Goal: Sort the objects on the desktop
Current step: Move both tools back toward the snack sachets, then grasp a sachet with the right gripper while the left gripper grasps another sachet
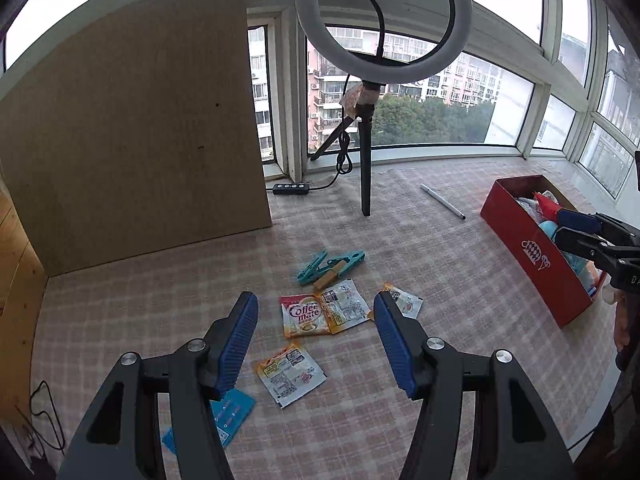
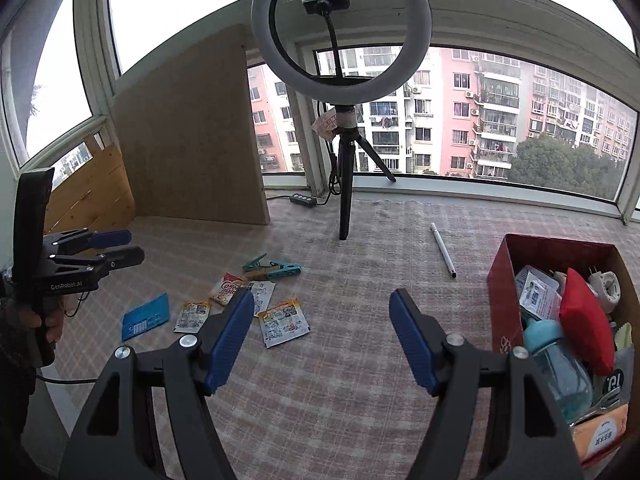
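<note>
Several instant-drink sachets lie on the checked tablecloth, among them a Coffee mate sachet and a white one. Teal clothes pegs lie just beyond them, and a blue packet lies to their left. A white pen rests farther back. At the right a red box holds a bottle, a red pouch and other items. My left gripper hovers open above the sachets, holding nothing. My right gripper is open and empty beside the box.
A ring light on a black tripod stands at the back middle, with a power strip and cable behind it. A tall brown board walls off the back left. Windows run along the far side.
</note>
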Motion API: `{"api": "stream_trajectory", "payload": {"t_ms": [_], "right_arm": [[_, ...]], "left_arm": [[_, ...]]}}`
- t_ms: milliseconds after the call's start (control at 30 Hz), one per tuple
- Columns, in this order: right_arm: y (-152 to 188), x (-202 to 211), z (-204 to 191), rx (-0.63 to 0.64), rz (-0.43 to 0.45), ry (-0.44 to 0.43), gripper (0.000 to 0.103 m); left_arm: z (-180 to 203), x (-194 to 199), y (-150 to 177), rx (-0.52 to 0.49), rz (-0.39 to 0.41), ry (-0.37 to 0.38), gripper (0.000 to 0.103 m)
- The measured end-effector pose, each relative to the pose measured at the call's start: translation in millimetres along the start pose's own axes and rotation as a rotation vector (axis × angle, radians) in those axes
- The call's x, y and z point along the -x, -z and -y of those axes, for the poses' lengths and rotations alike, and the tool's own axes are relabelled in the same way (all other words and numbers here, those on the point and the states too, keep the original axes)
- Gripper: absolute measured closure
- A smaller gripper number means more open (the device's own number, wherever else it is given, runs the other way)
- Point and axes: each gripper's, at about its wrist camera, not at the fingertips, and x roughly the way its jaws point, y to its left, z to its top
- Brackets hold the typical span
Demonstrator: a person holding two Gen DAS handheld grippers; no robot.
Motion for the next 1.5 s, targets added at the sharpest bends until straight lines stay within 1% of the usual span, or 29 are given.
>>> {"api": "stream_trajectory", "payload": {"t_ms": [100,233,367,500,633,733,867,1033,1133,1200,1367,1467,1500], "right_arm": [[-5,-30,-15,0.053,-0.051,-0.021,0.034],[0,-73,-27,0.099,-0.131,-0.023,0.034],[17,-115,-29,0.111,-0.222,-0.031,0.034],[36,-142,-29,0.117,-0.283,-0.04,0.034],[48,-158,-30,0.116,-0.304,-0.055,0.034],[52,-166,-30,0.121,-0.313,-0.048,0.034],[53,-171,-31,0.119,-0.316,-0.06,0.034],[55,-178,-38,0.142,-0.321,-0.065,0.034],[57,-186,-44,0.16,-0.339,-0.063,0.034],[58,-188,-44,0.161,-0.328,-0.054,0.033],[59,-192,-49,0.186,-0.321,-0.05,0.026],[62,-194,-56,0.234,-0.317,-0.012,0.028],[62,-194,-55,0.226,-0.313,-0.01,0.028]], "left_arm": [[-13,-18,1,0.001,-0.022,0.011,0.045],[-18,-51,7,0.002,-0.082,0.041,0.045],[-9,-87,15,-0.002,-0.145,0.078,0.045],[4,-116,22,-0.015,-0.192,0.103,0.045],[15,-135,26,-0.025,-0.218,0.115,0.045],[19,-144,24,-0.022,-0.226,0.117,0.045],[23,-154,22,-0.008,-0.236,0.127,0.045],[30,-162,20,-0.02,-0.242,0.116,0.045],[33,-168,20,-0.026,-0.25,0.102,0.045],[34,-171,20,-0.037,-0.249,0.086,0.045],[42,-172,22,-0.077,-0.227,0.07,0.046],[49,-171,24,-0.094,-0.21,0.068,0.058],[49,-171,24,-0.091,-0.203,0.069,0.069]]}}
